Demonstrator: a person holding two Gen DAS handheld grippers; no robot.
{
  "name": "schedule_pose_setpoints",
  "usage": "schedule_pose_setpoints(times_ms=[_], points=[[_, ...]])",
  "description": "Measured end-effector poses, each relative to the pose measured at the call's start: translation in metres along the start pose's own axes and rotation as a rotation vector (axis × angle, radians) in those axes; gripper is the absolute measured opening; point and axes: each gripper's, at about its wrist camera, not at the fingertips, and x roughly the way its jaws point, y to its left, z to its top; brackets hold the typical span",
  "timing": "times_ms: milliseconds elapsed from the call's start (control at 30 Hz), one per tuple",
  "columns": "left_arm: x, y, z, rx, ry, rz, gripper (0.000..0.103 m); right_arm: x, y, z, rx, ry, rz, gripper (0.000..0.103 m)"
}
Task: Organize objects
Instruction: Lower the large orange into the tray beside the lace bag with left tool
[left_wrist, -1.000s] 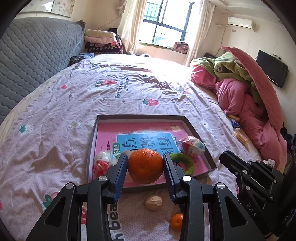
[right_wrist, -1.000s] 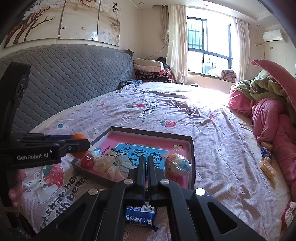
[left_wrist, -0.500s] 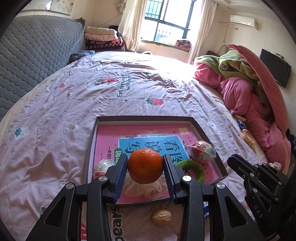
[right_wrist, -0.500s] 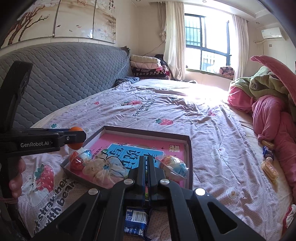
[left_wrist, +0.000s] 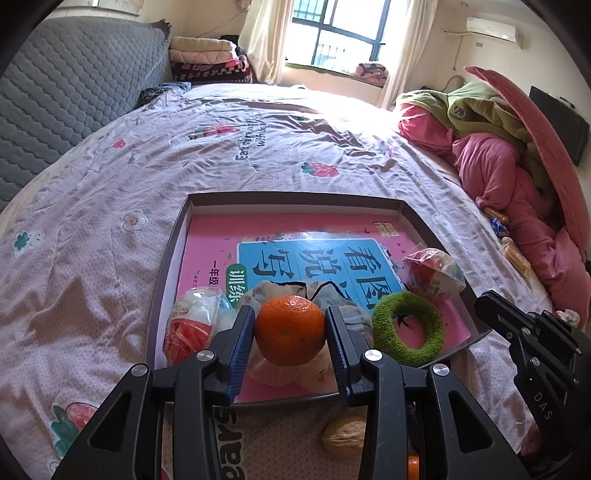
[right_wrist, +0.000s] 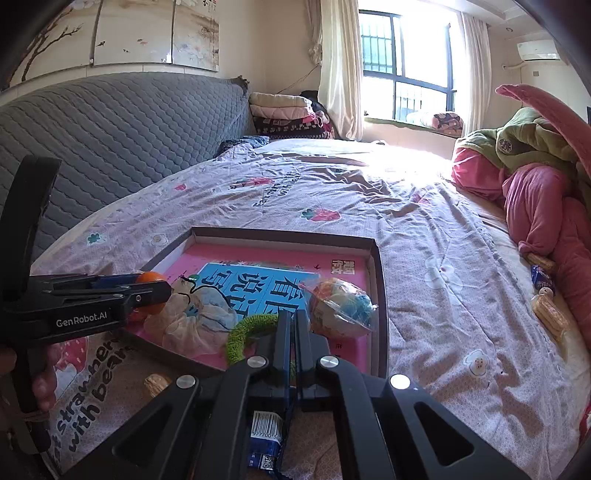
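Note:
My left gripper (left_wrist: 290, 330) is shut on an orange tangerine (left_wrist: 290, 329) and holds it above the near edge of a shallow dark box (left_wrist: 295, 197) on the bed. The box holds a pink and blue book (left_wrist: 314, 258), a green ring (left_wrist: 408, 334), a white cloth bundle (left_wrist: 345, 317) and two wrapped packets (left_wrist: 192, 325). My right gripper (right_wrist: 294, 325) is shut and empty, just before the box (right_wrist: 284, 234), above a blue packet (right_wrist: 264, 435). The tangerine (right_wrist: 151, 278) also shows in the right wrist view.
A walnut (left_wrist: 343, 435) and a second small tangerine (left_wrist: 413, 463) lie on the bedsheet in front of the box. A grey quilted headboard (left_wrist: 66, 88) runs along the left. Pink and green bedding (left_wrist: 498, 147) is piled at the right, with snacks (right_wrist: 546, 310) beside it.
My left gripper has carried the tangerine forward over the box's near edge. My right gripper has moved closer to the box and stays shut.

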Motion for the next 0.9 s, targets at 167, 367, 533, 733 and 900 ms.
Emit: schedule_pose_setpoints(times_ms=[167,367,533,733,900], points=[[0.01,0.002,-0.002,0.001,0.009,0.004,0.04,0.009,-0.003,-0.004,0.007,0.02,-0.009,0.002],[0.019,0.002,-0.004,0.005,0.017,0.012,0.04,0.016,-0.007,-0.006,0.021,0.036,-0.014,0.002],[0.024,0.002,-0.005,0.006,0.017,0.012,0.04,0.021,-0.009,-0.008,0.025,0.049,-0.016,0.002],[0.027,0.002,-0.006,0.007,0.009,0.015,0.04,0.028,-0.011,-0.01,0.04,0.062,-0.023,0.002],[0.029,0.001,-0.007,0.013,-0.001,0.025,0.04,0.031,-0.01,-0.012,0.039,0.072,-0.026,0.002]])
